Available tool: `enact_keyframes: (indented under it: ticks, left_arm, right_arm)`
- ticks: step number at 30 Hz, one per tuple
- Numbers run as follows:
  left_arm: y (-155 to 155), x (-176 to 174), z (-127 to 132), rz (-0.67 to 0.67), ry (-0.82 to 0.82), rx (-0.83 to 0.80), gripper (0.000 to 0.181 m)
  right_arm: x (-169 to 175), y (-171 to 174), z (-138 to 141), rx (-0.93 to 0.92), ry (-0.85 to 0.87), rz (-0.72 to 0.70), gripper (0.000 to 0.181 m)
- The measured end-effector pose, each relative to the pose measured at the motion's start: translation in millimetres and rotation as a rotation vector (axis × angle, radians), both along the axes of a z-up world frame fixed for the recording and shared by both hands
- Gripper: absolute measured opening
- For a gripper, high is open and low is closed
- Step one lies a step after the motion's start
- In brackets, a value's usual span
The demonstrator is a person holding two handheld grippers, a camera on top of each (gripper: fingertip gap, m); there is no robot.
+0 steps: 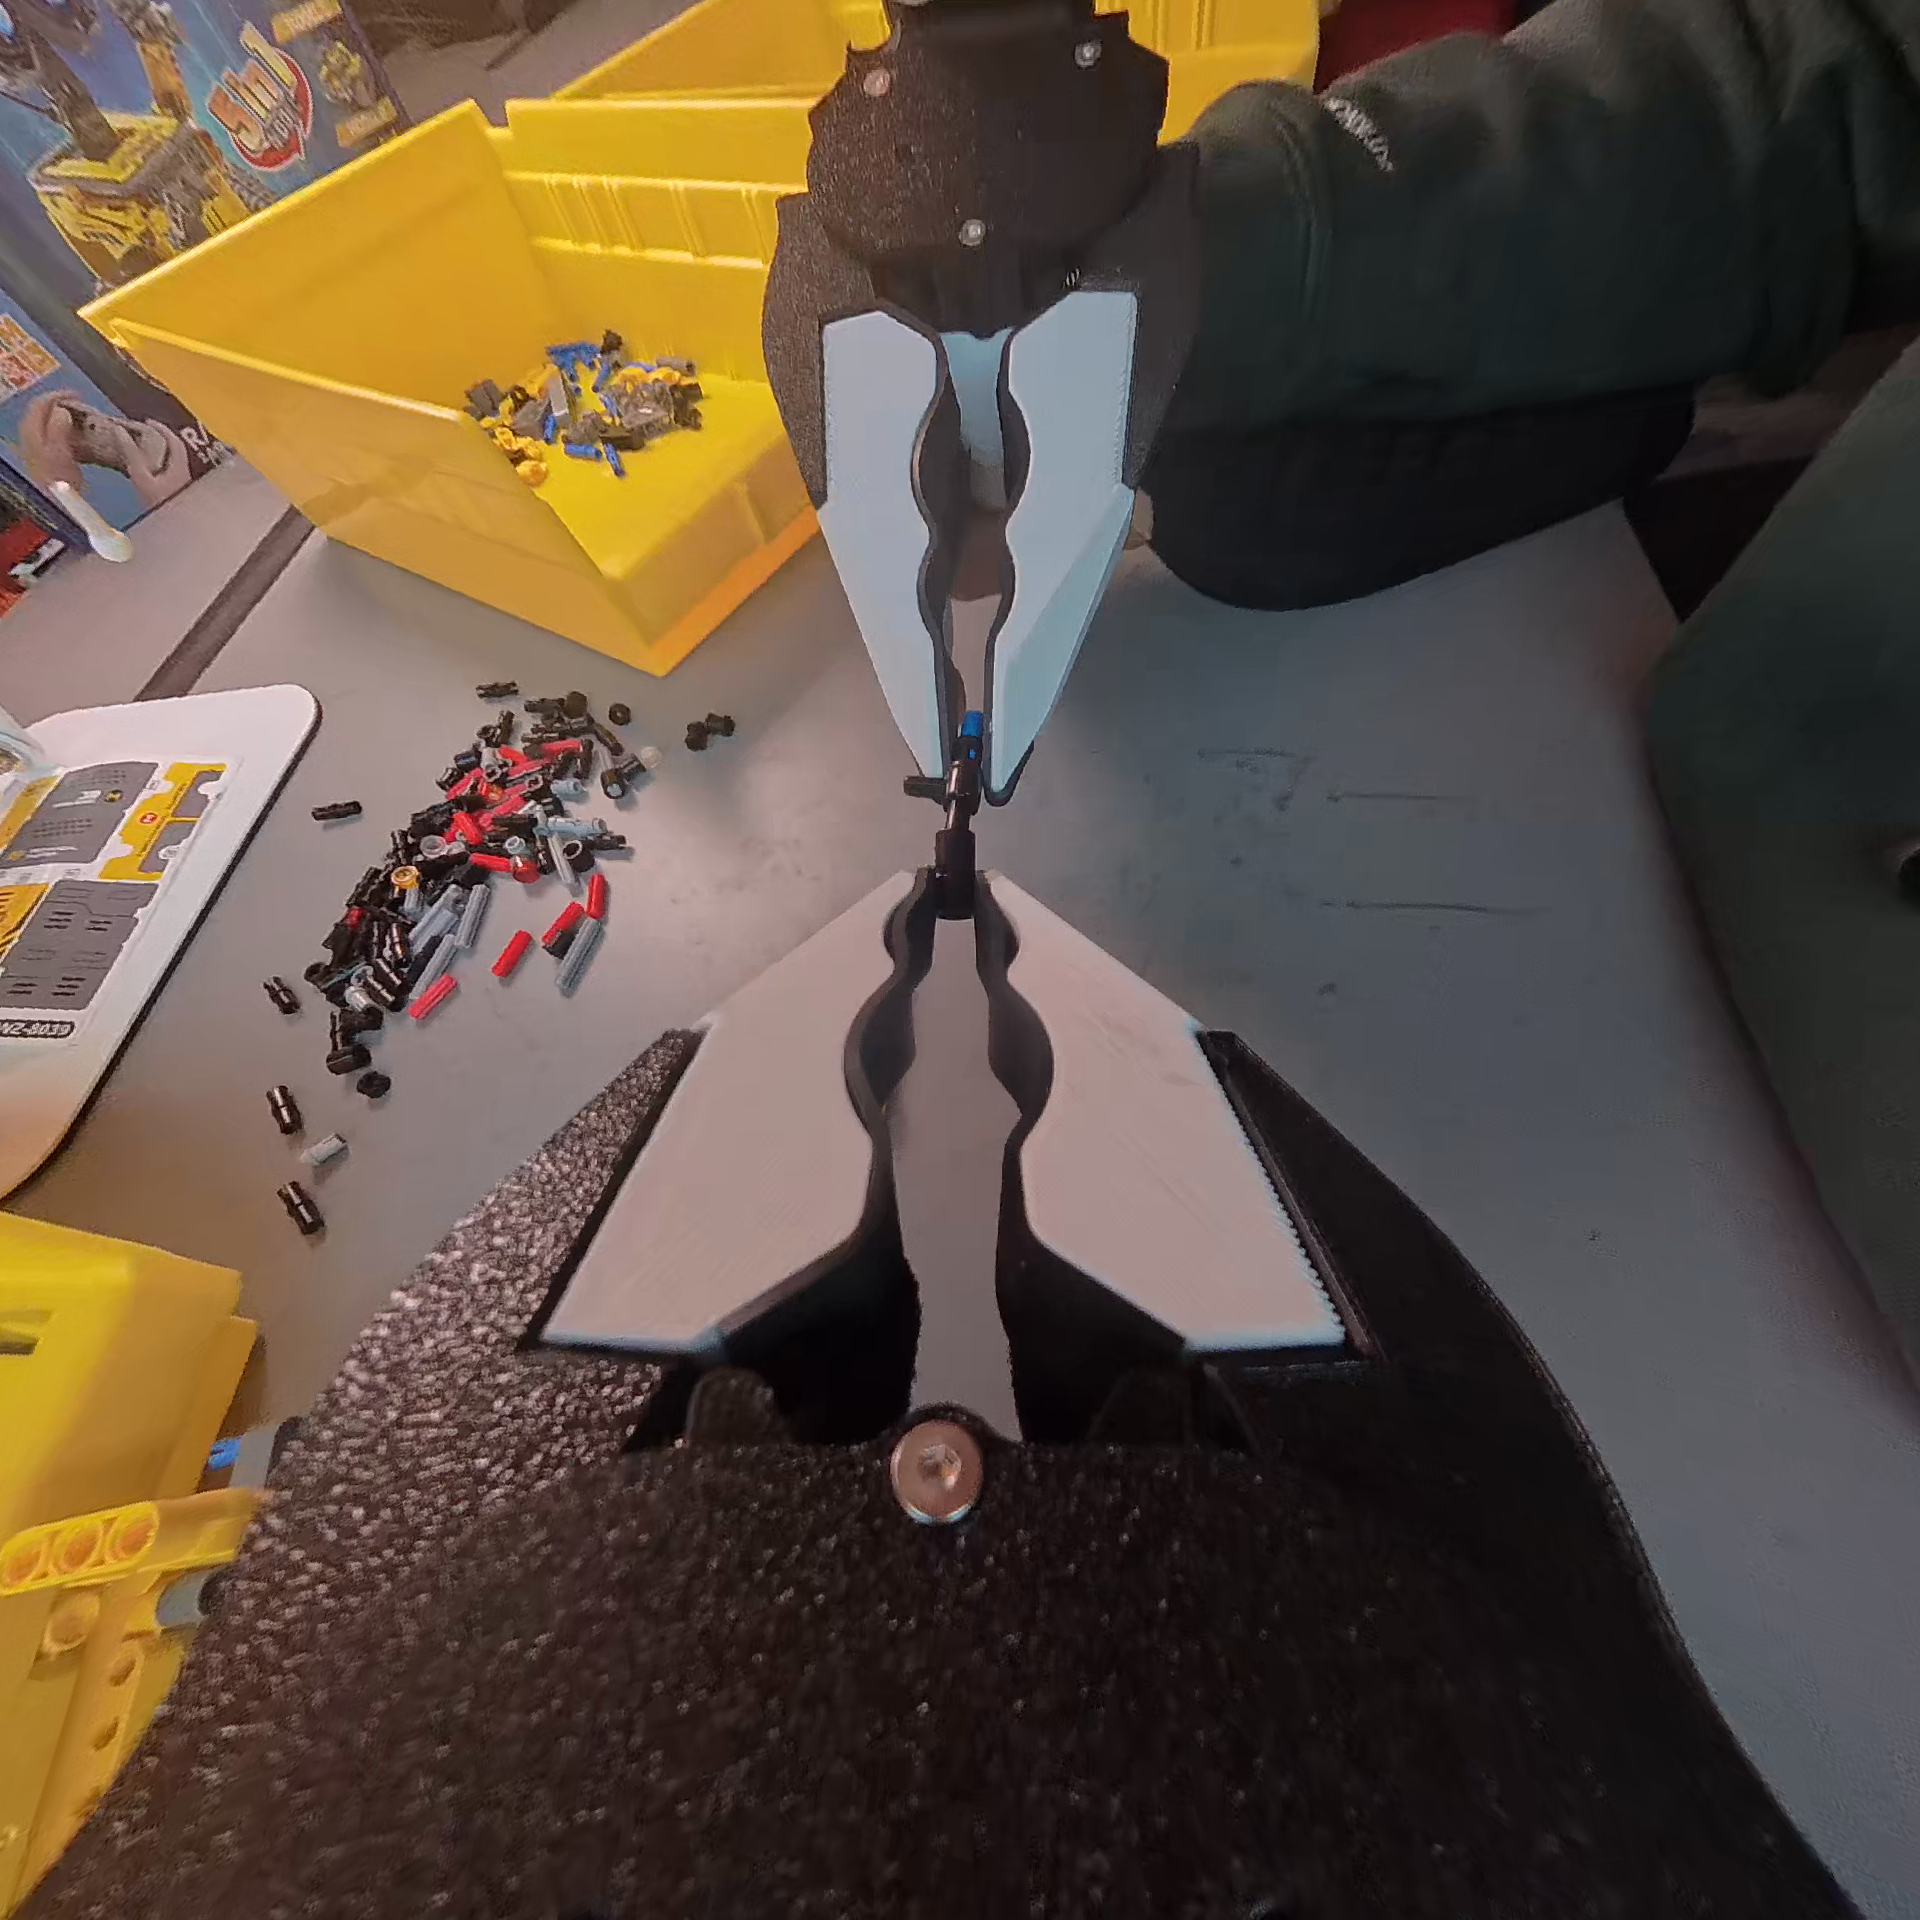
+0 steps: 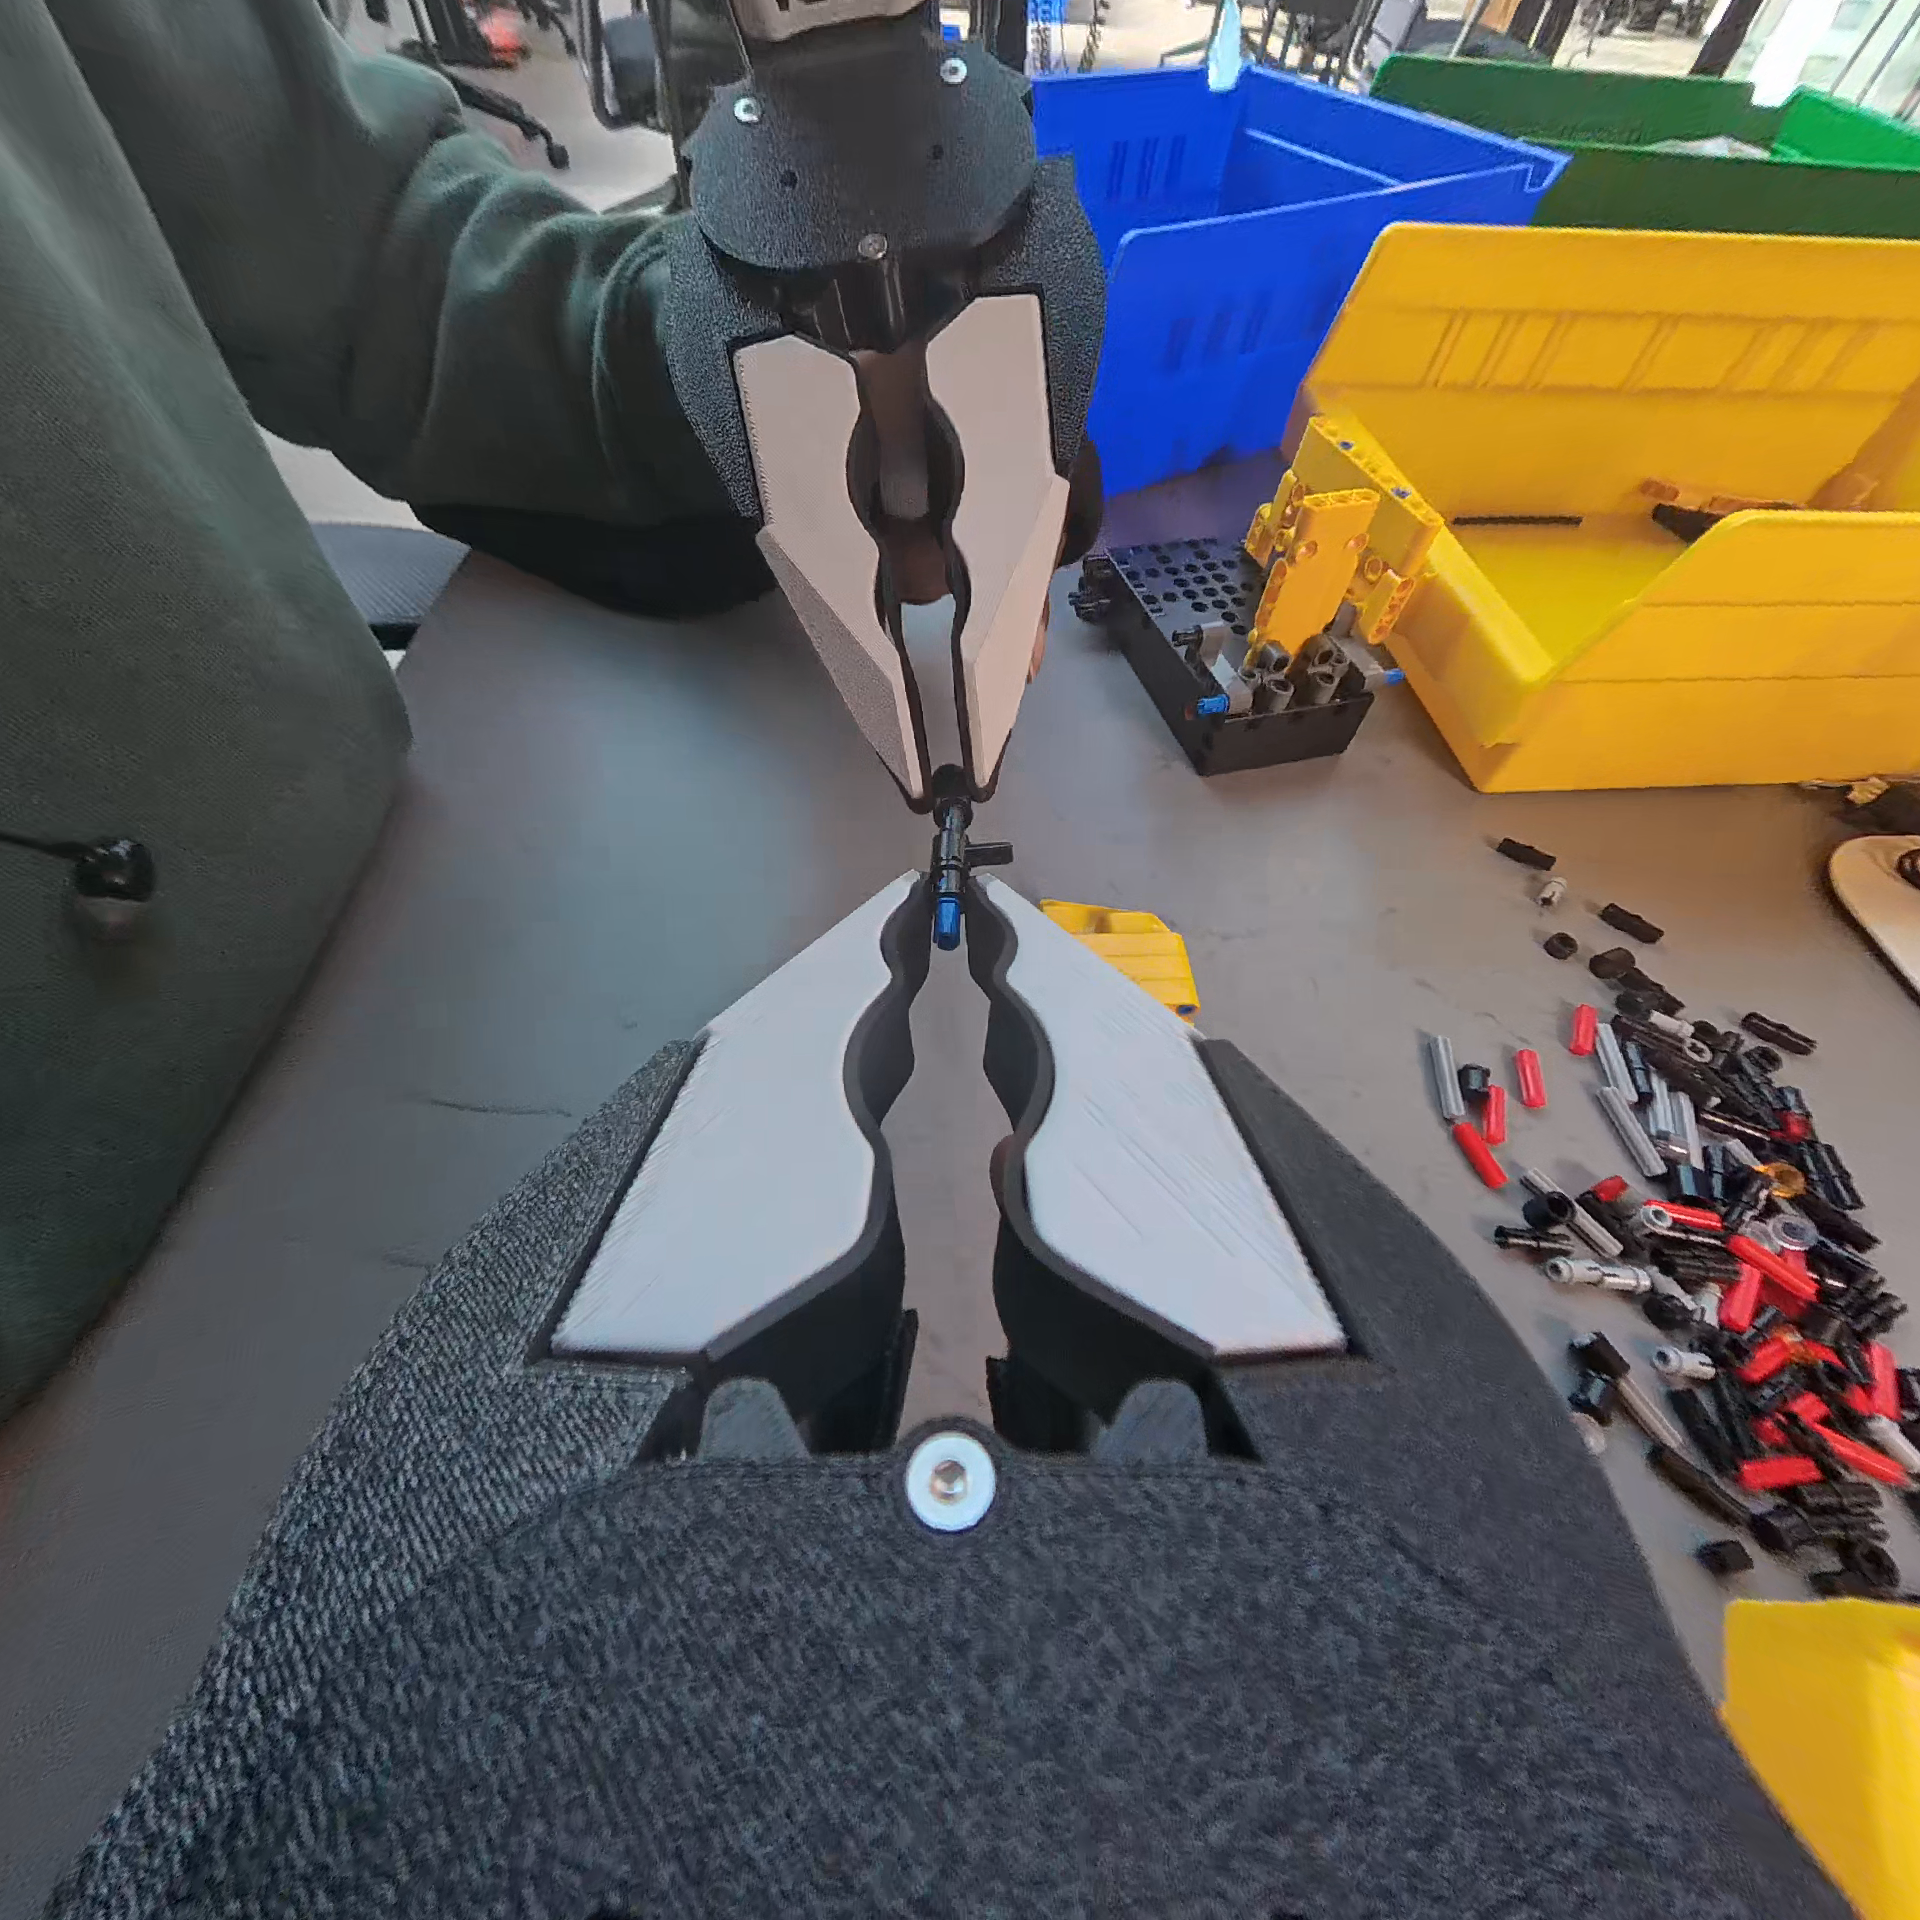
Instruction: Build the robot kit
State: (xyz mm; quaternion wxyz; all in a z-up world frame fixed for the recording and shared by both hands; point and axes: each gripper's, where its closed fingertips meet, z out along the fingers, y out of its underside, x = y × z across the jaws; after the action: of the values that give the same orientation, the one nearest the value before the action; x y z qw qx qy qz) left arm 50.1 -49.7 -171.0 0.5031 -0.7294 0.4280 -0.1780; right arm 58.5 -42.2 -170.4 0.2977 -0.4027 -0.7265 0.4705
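My two grippers meet tip to tip above the grey table (image 1: pixel 1351 935). My left gripper (image 1: pixel 951 891) is shut on the black end of a small black connector (image 1: pixel 956 847) that has a side stub. My right gripper (image 1: pixel 966 795) faces it from above in the left wrist view and is shut on a blue pin (image 1: pixel 971 727) joined to that connector. In the right wrist view my right gripper (image 2: pixel 948 894) pinches the blue pin (image 2: pixel 945 920), and the left gripper (image 2: pixel 948 795) holds the connector (image 2: pixel 951 842) from the far side. The joined piece hangs in the air between them.
A pile of small black, red and grey pins (image 1: pixel 488 862) lies on the table, also in the right wrist view (image 2: pixel 1725 1247). Nearby are yellow bins (image 1: pixel 343 343) (image 2: pixel 1662 644), a blue bin (image 2: pixel 1247 312), a black and yellow build (image 2: pixel 1278 623), a sticker sheet (image 1: pixel 83 883) and a person's dark green sleeves (image 1: pixel 1455 312). Both grippers' tips are close together, under 4 cm apart.
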Motion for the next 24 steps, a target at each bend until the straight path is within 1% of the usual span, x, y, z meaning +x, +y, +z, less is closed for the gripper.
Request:
enact_keyframes:
  ticks: [2, 4, 5, 7, 9, 11, 13, 16, 18, 22, 24]
  left_arm:
    - [-0.8, 1.0, 1.7, -0.005, -0.003, 0.012, 0.005]
    - [-4.5, 8.1, 9.2, -0.036, -0.051, 0.024, 0.005]
    - [-6.6, 12.1, 7.7, -0.049, -0.027, 0.025, 0.005]
    - [-3.3, 5.1, -6.2, -0.02, 0.127, 0.05, 0.005]
    - [-4.0, 0.6, -4.1, -0.011, 0.112, 0.03, 0.005]
    - [-5.6, -0.1, -3.2, -0.021, 0.1, 0.008, 0.005]
    - [-9.3, 0.9, -19.0, -0.043, 0.128, -0.072, 0.005]
    - [-16.3, 2.7, -52.7, -0.071, 0.22, -0.19, 0.006]
    - [-20.0, 4.8, -66.5, -0.082, 0.258, -0.241, 0.006]
    - [-20.1, 7.0, -70.0, -0.07, 0.214, -0.298, 0.007]
    - [-16.2, 9.3, -62.5, -0.053, 0.151, -0.29, 0.015]
  right_arm:
    - [0.5, -1.1, -0.1, 0.01, -0.003, 0.001, 0.005]
    - [0.1, -7.7, -7.1, 0.026, -0.032, 0.024, 0.005]
    - [-0.3, -16.5, -11.4, 0.03, -0.051, 0.051, 0.005]
    - [-1.0, -18.0, -20.7, 0.122, -0.078, 0.049, 0.005]
    - [0.1, -14.6, -12.8, 0.102, -0.07, 0.037, 0.004]
    - [1.9, -5.5, -17.2, 0.153, -0.09, 0.008, 0.005]
    - [4.4, -3.5, -29.2, 0.17, -0.147, 0.006, 0.005]
    - [8.5, 5.8, -57.3, 0.305, -0.266, -0.017, 0.005]
    - [12.3, 6.4, -67.9, 0.368, -0.322, -0.013, 0.005]
    - [12.3, 1.2, -66.4, 0.378, -0.33, -0.002, 0.006]
    - [11.0, -0.7, -64.8, 0.367, -0.318, 0.0, 0.006]
